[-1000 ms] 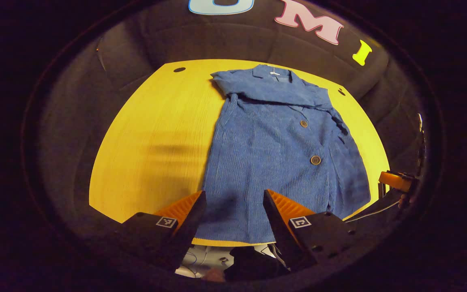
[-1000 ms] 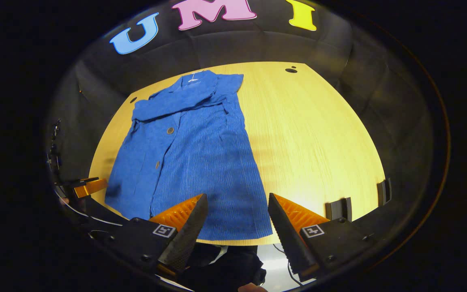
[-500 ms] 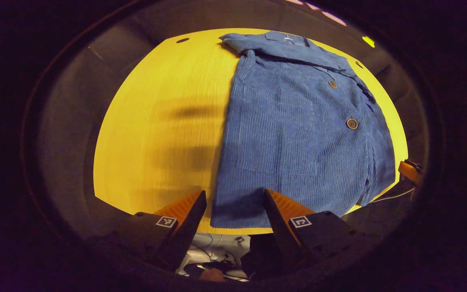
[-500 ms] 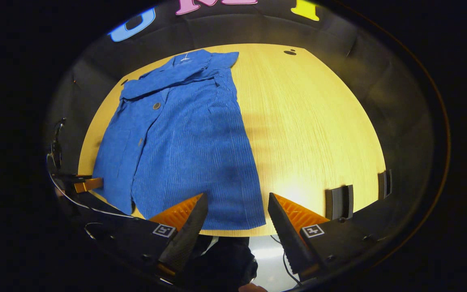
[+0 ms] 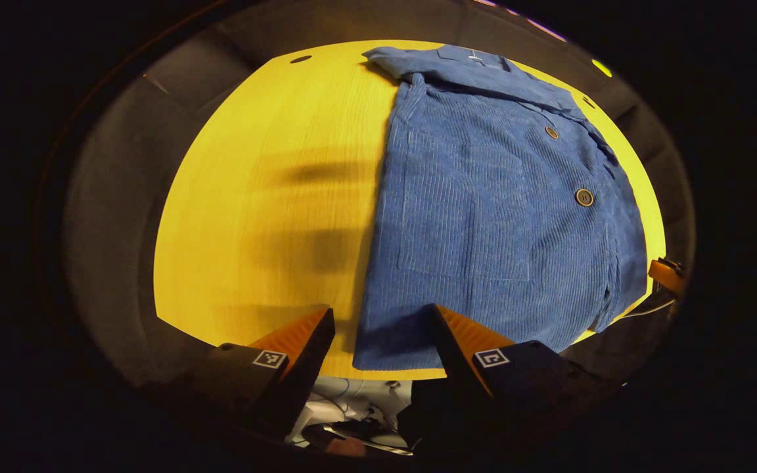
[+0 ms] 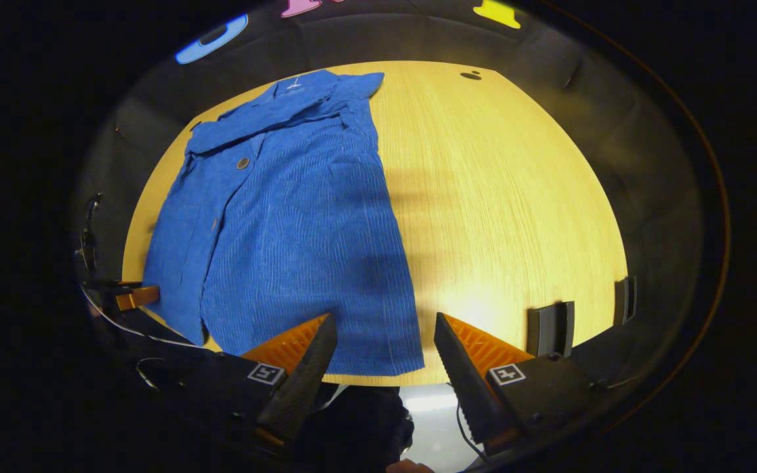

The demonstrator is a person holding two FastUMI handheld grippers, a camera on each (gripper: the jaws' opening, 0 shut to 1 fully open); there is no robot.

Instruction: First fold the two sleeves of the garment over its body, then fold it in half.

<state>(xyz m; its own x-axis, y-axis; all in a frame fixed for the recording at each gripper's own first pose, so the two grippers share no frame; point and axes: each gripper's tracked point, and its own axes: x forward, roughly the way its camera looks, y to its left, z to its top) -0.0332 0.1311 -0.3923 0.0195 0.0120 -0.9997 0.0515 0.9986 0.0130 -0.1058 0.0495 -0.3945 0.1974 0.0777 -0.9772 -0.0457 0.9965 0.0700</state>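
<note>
A blue corduroy jacket (image 5: 490, 197) lies flat on the yellow wooden table (image 5: 267, 197), collar at the far edge, hem at the near edge, both sleeves folded across the chest. In the right gripper view the jacket (image 6: 286, 217) covers the table's left half. My left gripper (image 5: 378, 328) hovers open over the hem's left corner, nothing between its fingers. My right gripper (image 6: 382, 335) stands open above the hem's right corner. The right gripper (image 5: 666, 276) also shows at the far right of the left gripper view, and the left gripper (image 6: 135, 297) at the left of the right gripper view.
Two dark clips (image 6: 549, 328) stick up at the table's near right edge. A small hole (image 6: 470, 76) marks the far right corner, another hole (image 5: 299, 59) the far left. Bare wood (image 6: 503, 210) spreads right of the jacket. Cables lie on the floor (image 5: 352, 407) below the near edge.
Both grippers have dropped and tilted down toward the jacket's hem, so the jacket looks larger and the booth wall has slid out of sight. The jacket has not moved.
</note>
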